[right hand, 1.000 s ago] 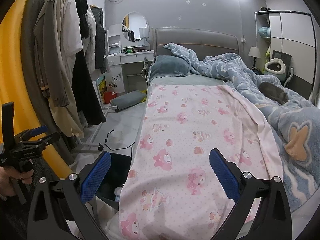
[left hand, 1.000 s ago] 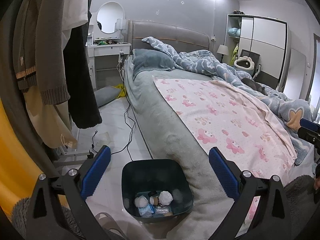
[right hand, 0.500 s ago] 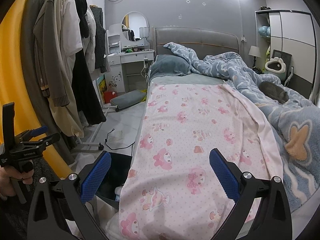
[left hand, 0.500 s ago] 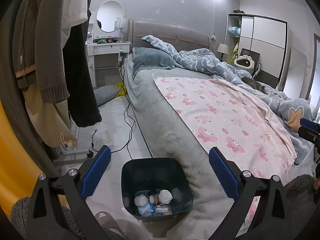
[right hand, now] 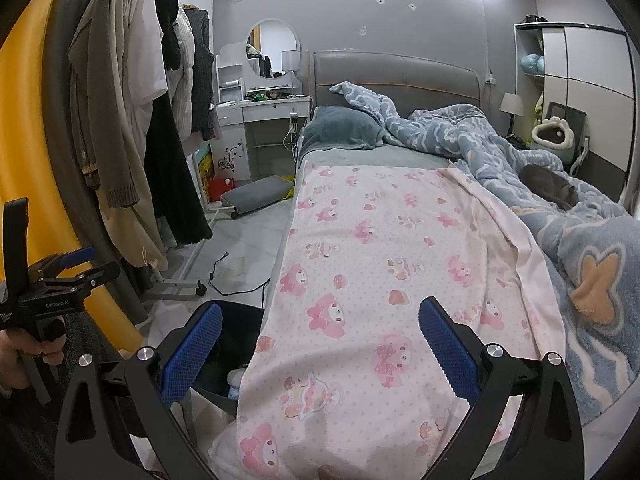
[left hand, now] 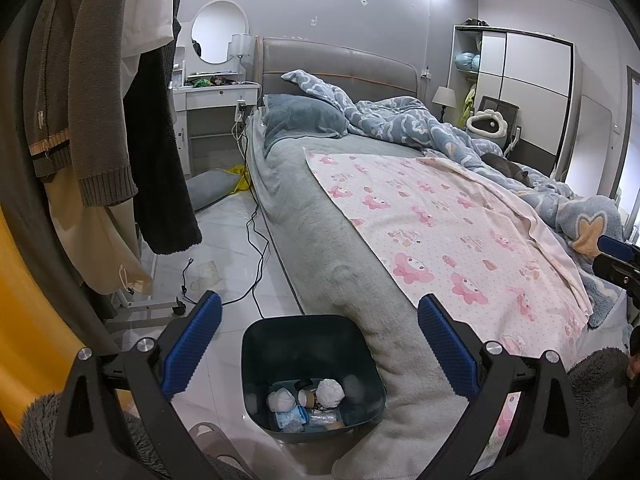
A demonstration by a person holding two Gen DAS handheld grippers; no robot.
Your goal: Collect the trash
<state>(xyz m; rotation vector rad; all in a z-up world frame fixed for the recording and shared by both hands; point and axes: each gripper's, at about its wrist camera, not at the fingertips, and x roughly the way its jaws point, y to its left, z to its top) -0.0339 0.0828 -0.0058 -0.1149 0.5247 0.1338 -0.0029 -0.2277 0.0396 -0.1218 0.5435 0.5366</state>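
From my right wrist view the pink blanket (right hand: 384, 288) hides most of the dark teal trash bin (right hand: 230, 344); only its rim and a scrap of its contents show. My left claw (left hand: 320, 344) hangs spread wide and empty above that bin (left hand: 276, 336), which stands on the floor against the bed (left hand: 340, 272) holding crumpled tissue balls (left hand: 282, 399). My right claw (right hand: 320, 344) is likewise agape, empty, over the blanket.

Bin (left hand: 312, 344) on floor (left hand: 232, 236), touching bed's (left hand: 332, 256) near-left corner; trash (left hand: 306, 400) in its bottom. Sheet (left hand: 440, 216) lies along bed's middle, duvet (left hand: 420, 120) bunched at right edge and headboard. Clothes rack (right hand: 132, 120) left of bed, dressing table (right hand: 264, 112) behind it.
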